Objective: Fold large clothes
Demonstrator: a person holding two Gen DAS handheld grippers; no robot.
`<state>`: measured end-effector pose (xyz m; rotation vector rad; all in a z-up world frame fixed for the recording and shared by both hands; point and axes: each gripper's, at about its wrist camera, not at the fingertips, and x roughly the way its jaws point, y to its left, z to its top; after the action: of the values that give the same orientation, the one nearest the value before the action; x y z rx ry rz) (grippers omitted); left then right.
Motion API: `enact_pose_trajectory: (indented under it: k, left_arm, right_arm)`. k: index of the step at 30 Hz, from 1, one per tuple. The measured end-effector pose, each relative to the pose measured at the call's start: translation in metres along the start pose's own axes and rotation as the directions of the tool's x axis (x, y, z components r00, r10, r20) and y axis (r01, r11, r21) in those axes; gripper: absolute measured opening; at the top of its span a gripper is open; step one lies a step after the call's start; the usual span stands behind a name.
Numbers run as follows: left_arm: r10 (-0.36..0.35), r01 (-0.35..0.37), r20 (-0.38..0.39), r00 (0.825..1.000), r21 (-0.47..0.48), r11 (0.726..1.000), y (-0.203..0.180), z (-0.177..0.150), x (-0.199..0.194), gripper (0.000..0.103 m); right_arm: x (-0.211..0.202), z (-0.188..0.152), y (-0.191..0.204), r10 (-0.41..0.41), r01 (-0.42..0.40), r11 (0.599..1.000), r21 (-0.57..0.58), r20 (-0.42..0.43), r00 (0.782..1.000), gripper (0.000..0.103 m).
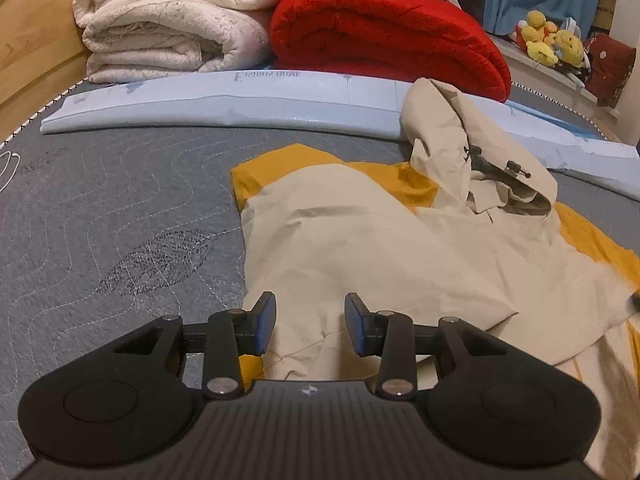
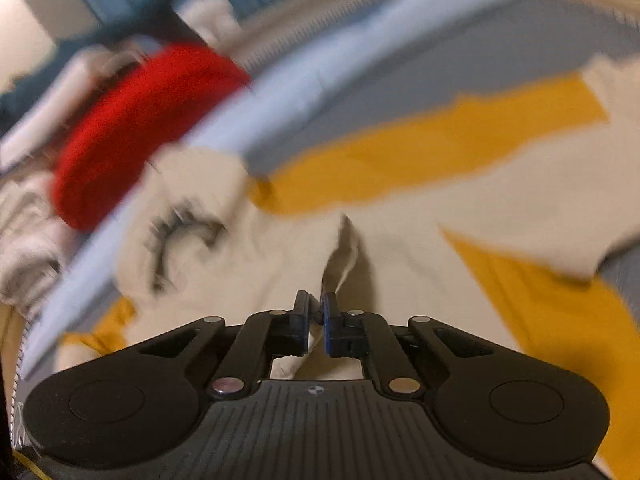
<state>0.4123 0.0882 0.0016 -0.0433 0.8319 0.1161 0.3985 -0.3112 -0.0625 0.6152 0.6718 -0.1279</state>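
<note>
A beige and mustard-yellow hooded jacket (image 1: 380, 240) lies on a grey quilted mattress (image 1: 100, 208), its hood (image 1: 472, 148) at the far right. My left gripper (image 1: 310, 320) is open and empty, hovering just above the jacket's near beige edge. In the blurred right wrist view the same jacket (image 2: 420, 248) fills the middle. My right gripper (image 2: 317, 316) is shut on a raised fold of the beige fabric (image 2: 340, 256), which rises in a ridge from between the pads.
A long pale blue padded strip (image 1: 240, 100) lies across the mattress behind the jacket. Behind it sit a folded white quilt (image 1: 168, 20) and a rolled red blanket (image 1: 384, 36). Yellow plush toys (image 1: 548, 40) sit on a ledge at the far right.
</note>
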Motion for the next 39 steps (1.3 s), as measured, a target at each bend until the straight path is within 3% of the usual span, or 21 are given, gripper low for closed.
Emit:
enact_pose_trajectory:
  k: [2, 4, 5, 7, 9, 11, 14, 16, 17, 20, 23, 26, 30, 32, 34, 36, 39]
  left_arm:
    - [0.005, -0.005, -0.004, 1.0, 0.002, 1.0, 0.001, 0.0, 0.003, 0.042]
    - [0.005, -0.005, -0.009, 1.0, 0.003, 1.0, 0.001, -0.001, 0.005, 0.042]
    - [0.002, -0.002, -0.015, 1.0, 0.006, 1.0, 0.001, -0.002, 0.007, 0.042]
    - [-0.008, 0.009, -0.035, 0.999, 0.009, 1.0, 0.001, -0.004, 0.012, 0.042]
    - [-0.024, 0.025, -0.075, 0.997, 0.01, 1.0, 0.0, -0.008, 0.02, 0.042]
    - [-0.001, 0.006, -0.127, 0.992, 0.034, 0.999, 0.0, -0.015, 0.031, 0.042]
    - [0.058, -0.047, -0.222, 0.973, 0.054, 0.997, 0.007, -0.026, 0.05, 0.042]
    - [0.057, -0.051, -0.247, 0.967, 0.029, 0.998, 0.013, -0.028, 0.054, 0.044]
    - [0.059, -0.055, -0.242, 0.969, 0.025, 0.998, 0.014, -0.026, 0.052, 0.044]
    - [0.043, -0.038, -0.193, 0.98, 0.029, 0.999, 0.009, -0.021, 0.041, 0.043]
    - [0.043, -0.036, -0.23, 0.972, 0.036, 0.999, 0.008, -0.027, 0.05, 0.043]
    - [0.056, -0.049, -0.248, 0.967, 0.034, 0.998, 0.009, -0.029, 0.054, 0.043]
    - [0.021, -0.015, -0.191, 0.981, 0.032, 0.999, 0.001, -0.02, 0.038, 0.044]
    - [0.022, -0.015, -0.227, 0.974, 0.031, 0.999, 0.002, -0.026, 0.046, 0.044]
    - [0.047, -0.038, -0.243, 0.969, 0.042, 0.998, -0.001, -0.031, 0.051, 0.045]
    - [0.061, -0.051, -0.206, 0.977, 0.052, 0.997, -0.005, -0.027, 0.043, 0.046]
    - [0.035, -0.026, -0.119, 0.992, 0.071, 0.997, -0.017, -0.019, 0.021, 0.051]
  right_arm:
    - [-0.031, 0.01, 0.01, 0.02, -0.01, 0.998, -0.062, 0.161, 0.987, 0.005]
    - [-0.054, 0.019, 0.013, 0.031, 0.0, 0.995, -0.103, 0.301, 0.953, 0.005]
    - [-0.062, 0.023, 0.011, 0.024, 0.012, 0.995, -0.104, 0.342, 0.939, 0.005]
    - [-0.063, 0.034, 0.004, -0.088, 0.125, 0.989, -0.08, 0.361, 0.929, 0.006]
    - [-0.049, 0.039, -0.012, -0.23, 0.251, 0.967, -0.029, 0.318, 0.92, 0.009]
    - [-0.037, 0.043, -0.026, -0.323, 0.321, 0.946, 0.054, 0.265, 0.908, 0.011]
    - [-0.028, 0.049, -0.034, -0.306, 0.3, 0.952, 0.062, 0.237, 0.922, 0.011]
    - [-0.012, 0.053, -0.032, -0.235, 0.235, 0.972, 0.023, 0.197, 0.952, 0.014]
    - [-0.004, 0.054, -0.033, -0.185, 0.185, 0.983, 0.01, 0.151, 0.971, 0.017]
    - [0.015, 0.052, -0.043, -0.119, 0.119, 0.993, 0.024, 0.025, 0.993, 0.022]
    - [0.033, 0.042, -0.054, -0.13, 0.137, 0.988, 0.068, -0.094, 0.987, 0.024]
    - [0.048, 0.032, -0.066, -0.24, 0.253, 0.966, 0.047, -0.189, 0.952, 0.027]
    - [0.04, 0.036, -0.067, -0.219, 0.23, 0.972, 0.046, -0.164, 0.962, 0.03]
    - [0.039, 0.035, -0.064, -0.218, 0.223, 0.975, 0.016, -0.151, 0.964, 0.032]
    - [0.039, 0.035, -0.071, -0.233, 0.248, 0.967, 0.055, -0.197, 0.952, 0.032]
    - [0.03, 0.035, -0.074, -0.219, 0.24, 0.967, 0.091, -0.19, 0.957, 0.032]
    - [0.011, 0.043, -0.057, -0.21, 0.211, 0.977, 0.01, -0.095, 0.973, 0.032]
